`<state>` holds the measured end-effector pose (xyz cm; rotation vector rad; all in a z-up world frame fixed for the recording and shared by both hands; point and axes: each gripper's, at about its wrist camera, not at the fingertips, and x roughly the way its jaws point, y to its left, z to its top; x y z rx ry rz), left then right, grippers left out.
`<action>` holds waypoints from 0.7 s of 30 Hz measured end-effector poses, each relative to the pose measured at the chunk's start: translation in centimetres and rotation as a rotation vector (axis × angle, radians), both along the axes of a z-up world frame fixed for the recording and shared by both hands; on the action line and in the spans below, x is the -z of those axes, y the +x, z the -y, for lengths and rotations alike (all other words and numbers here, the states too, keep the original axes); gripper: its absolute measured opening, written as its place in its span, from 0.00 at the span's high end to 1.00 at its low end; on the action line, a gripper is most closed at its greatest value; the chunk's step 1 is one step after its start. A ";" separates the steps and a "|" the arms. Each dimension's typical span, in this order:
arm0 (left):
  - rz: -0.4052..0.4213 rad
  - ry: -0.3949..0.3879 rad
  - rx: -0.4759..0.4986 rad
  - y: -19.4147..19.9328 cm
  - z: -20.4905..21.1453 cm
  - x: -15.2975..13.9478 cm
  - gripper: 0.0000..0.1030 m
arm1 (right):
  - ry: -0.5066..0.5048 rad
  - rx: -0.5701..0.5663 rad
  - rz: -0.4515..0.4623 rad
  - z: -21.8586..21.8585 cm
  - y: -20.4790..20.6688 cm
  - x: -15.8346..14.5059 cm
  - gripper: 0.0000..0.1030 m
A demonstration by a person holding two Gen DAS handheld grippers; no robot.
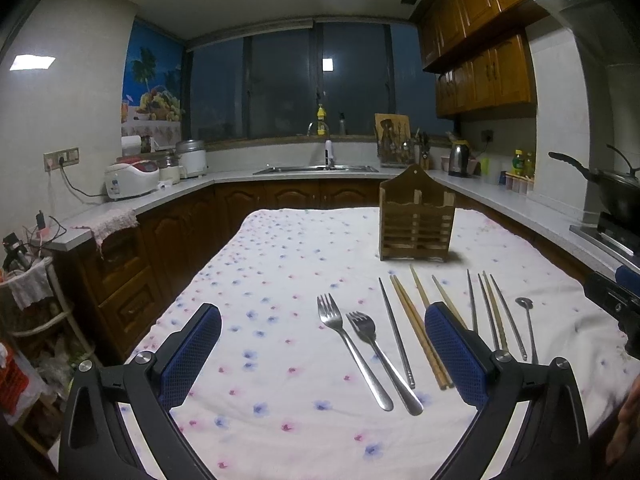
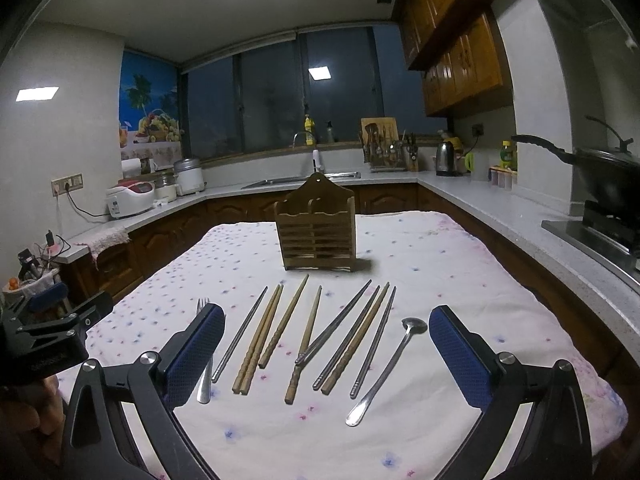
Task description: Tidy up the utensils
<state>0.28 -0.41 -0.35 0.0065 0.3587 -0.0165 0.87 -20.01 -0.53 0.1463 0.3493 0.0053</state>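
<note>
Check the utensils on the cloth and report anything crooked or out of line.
One wooden chopstick and a metal chopstick cross each other in the middle of the row, while the others lie apart or in neat pairs. The holder stands upright and empty. Nothing looks spilled or damaged.

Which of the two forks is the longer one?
The left fork, farthest left in the row. Its tines reach farther toward the wooden holder than those of the shorter fork beside it, which lies next to a metal chopstick.
</note>
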 end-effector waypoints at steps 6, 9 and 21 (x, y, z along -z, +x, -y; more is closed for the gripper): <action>-0.067 -0.029 0.018 2.0 -0.6 -0.2 0.01 | 0.021 -0.008 -0.025 0.3 0.7 -0.4 0.00; -0.093 -0.038 0.024 3.1 -0.8 -0.4 0.01 | 0.029 -0.012 -0.038 0.9 1.4 -0.2 0.00; -0.202 -0.098 0.065 9.5 -1.8 -2.1 0.05 | 0.110 -0.027 -0.154 3.5 6.9 0.1 0.18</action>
